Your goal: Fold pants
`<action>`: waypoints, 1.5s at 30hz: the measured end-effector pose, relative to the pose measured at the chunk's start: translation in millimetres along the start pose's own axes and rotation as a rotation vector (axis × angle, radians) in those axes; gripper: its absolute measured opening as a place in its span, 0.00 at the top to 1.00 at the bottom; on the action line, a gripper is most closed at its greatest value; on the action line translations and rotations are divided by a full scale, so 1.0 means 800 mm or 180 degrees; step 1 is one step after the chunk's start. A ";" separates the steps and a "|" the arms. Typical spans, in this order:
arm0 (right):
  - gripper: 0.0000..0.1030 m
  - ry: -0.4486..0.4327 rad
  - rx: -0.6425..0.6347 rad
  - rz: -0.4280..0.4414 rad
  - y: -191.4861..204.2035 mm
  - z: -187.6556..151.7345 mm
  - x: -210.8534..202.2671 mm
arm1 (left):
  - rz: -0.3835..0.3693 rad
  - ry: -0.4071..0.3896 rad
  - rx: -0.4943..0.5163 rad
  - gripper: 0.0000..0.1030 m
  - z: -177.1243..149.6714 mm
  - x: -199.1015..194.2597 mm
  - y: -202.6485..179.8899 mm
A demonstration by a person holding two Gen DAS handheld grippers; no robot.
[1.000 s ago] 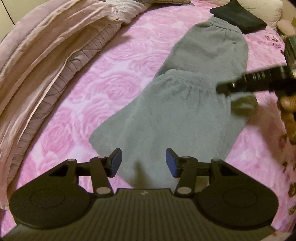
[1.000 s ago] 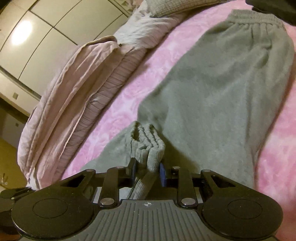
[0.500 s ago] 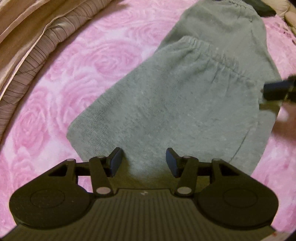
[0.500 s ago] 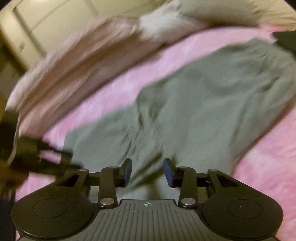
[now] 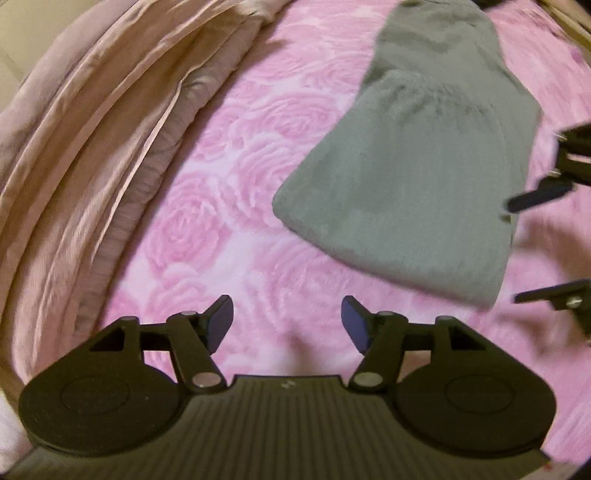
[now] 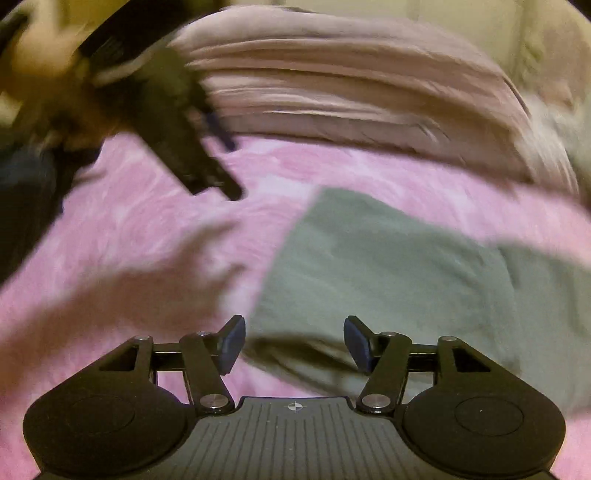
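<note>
A bed covered by a pink rose-patterned blanket (image 5: 236,206) fills both views. A bunched beige-pink duvet (image 5: 85,147) is piled along its far side, seen at the left in the left wrist view and across the top in the right wrist view, where pale cupboard doors (image 6: 424,7) are glimpsed behind it. The right wrist view is heavily blurred.

The grey pants (image 5: 417,177) lie flat on the blanket, folded over once so that an upper layer with a gathered edge rests on a lower one. In the left wrist view the long axis runs from the lower right toward the upper right, with the waistband end pointing away to the top and the folded edge nearest the camera. In the right wrist view the pants (image 6: 388,266) stretch rightward from just beyond the fingertips.

The left gripper (image 5: 287,323) is spread and widening, with nothing between its jaws, only pink blanket beneath. The right gripper (image 6: 294,343) is likewise opening, empty, above the near edge of the pants. It is also seen, blurred, at the right edge of the left wrist view (image 5: 543,240).

Compared with a second ago, the cuffs once pinched by the right gripper have been released, and the left gripper has been drawn off the pants to the bare blanket beside them.
</note>
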State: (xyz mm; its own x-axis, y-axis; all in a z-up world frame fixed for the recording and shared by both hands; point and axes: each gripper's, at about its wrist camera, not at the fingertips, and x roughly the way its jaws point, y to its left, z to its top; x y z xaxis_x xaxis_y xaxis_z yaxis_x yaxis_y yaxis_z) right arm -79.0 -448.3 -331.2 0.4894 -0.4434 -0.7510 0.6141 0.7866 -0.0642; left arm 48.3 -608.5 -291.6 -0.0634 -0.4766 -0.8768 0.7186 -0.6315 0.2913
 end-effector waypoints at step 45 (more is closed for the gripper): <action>0.80 0.0526 -0.0505 0.0917 0.173 -0.049 -0.199 | -0.0431 -0.0191 0.3396 0.89 -0.215 -0.190 -0.218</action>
State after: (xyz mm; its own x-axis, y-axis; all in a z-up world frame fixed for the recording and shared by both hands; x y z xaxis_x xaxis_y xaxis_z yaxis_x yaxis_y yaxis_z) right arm -95.9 -251.7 -246.0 0.5137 -0.1288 -0.8482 0.3556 0.9317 0.0738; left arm 51.6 -320.5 -275.5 -0.1517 -0.3736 -0.9151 -0.2701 -0.8749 0.4020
